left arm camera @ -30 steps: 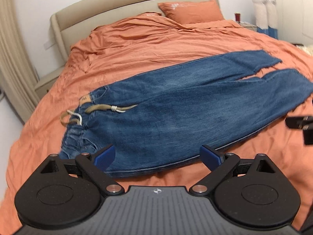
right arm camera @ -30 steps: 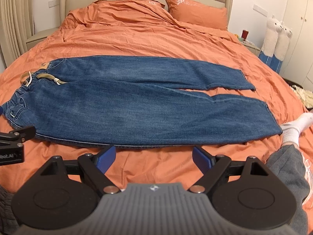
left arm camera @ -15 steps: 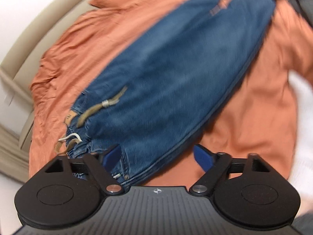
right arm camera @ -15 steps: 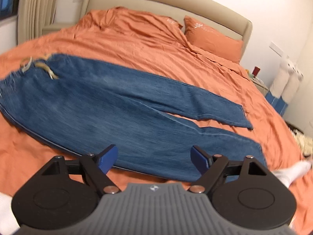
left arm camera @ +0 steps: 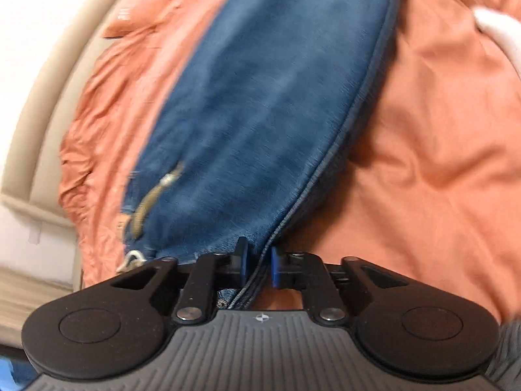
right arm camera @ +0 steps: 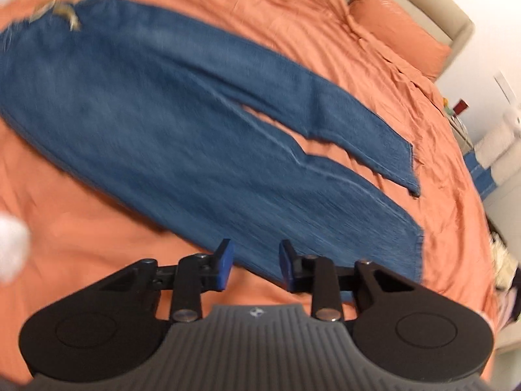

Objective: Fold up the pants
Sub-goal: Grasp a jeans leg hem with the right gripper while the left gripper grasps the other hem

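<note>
The jeans (right arm camera: 182,123) lie spread flat on the orange bed cover (right arm camera: 325,26), both legs stretched toward the foot end and the waist with its drawstring (left arm camera: 146,208) at the other end. The step in hand is the first grasp for folding the pants lengthwise. The left tool (left arm camera: 259,265) is closing on the near seam edge at the waist, and the denim already sits pinched between its blue pads. The right tool (right arm camera: 255,265) is also closing, with its pads partly apart above the near leg close to the hem; whether they already catch the cloth I cannot tell. Next, I think, the right tool must take the leg edge firmly, then both lift together and carry the near leg over the far one.
</note>
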`<state>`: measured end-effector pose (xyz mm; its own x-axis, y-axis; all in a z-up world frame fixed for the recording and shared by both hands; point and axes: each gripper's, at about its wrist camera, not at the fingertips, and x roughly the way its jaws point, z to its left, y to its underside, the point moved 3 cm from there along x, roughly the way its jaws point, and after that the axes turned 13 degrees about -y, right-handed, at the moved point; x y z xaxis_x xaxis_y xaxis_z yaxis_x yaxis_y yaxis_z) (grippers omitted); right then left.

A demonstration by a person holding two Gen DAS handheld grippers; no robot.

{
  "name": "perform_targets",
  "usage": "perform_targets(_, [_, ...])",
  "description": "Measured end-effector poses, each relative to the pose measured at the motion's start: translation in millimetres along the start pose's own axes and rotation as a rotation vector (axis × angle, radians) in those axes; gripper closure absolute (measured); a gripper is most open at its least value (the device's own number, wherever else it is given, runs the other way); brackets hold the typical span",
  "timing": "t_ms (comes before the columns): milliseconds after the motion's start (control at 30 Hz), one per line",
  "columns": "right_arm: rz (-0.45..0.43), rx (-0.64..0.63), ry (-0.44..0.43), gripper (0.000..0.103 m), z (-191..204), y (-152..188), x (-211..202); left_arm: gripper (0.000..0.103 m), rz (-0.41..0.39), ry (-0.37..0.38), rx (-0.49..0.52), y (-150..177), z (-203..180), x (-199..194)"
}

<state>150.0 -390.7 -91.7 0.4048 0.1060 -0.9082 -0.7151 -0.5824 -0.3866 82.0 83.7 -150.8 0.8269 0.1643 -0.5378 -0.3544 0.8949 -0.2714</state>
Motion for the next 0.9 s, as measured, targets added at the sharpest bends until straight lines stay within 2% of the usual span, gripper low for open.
perform_targets(67, [0.052,-0.051,0.019,0.080,-16.6,13.7,-0.3,0.093,0.003,-0.029,-0.110,-5.1,18.7,-3.8])
perform_targets(200, [0.112,-0.096,0.074,0.080,-55.9,40.5,7.3,0.094,0.014,-0.090,-0.392,-21.1,66.3,-13.3])
perform_targets(333, [0.204,-0.194,0.137,0.080,-84.0,65.7,32.8,0.094,0.040,-0.122,-0.548,-41.4,98.0,-10.7])
perform_targets(533, [0.269,-0.280,0.204,0.080,-103.0,87.0,66.8,0.094,0.069,-0.151,-0.677,-53.0,127.1,-5.5])
perform_targets(700, [0.285,-0.272,0.277,0.081,-117.3,92.0,86.8,0.095,0.077,-0.171,-0.734,-60.0,141.3,-3.1])
perform_targets(733, [0.279,-0.253,0.300,0.083,-122.4,92.0,88.2,0.095,0.079,-0.176,-0.734,-60.5,141.1,-3.1])
perform_targets(767, [0.268,-0.228,0.315,0.097,-127.0,91.6,86.8,0.095,0.080,-0.178,-0.732,-61.0,140.7,-3.3])
perform_targets(800, [0.248,-0.199,0.326,0.103,-131.9,88.9,83.5,0.095,0.081,-0.182,-0.729,-61.4,140.9,-4.0])
perform_targets(900, [0.162,-0.131,0.404,0.103,-141.9,77.9,57.6,0.095,0.086,-0.198,-0.739,-60.9,140.8,-10.0])
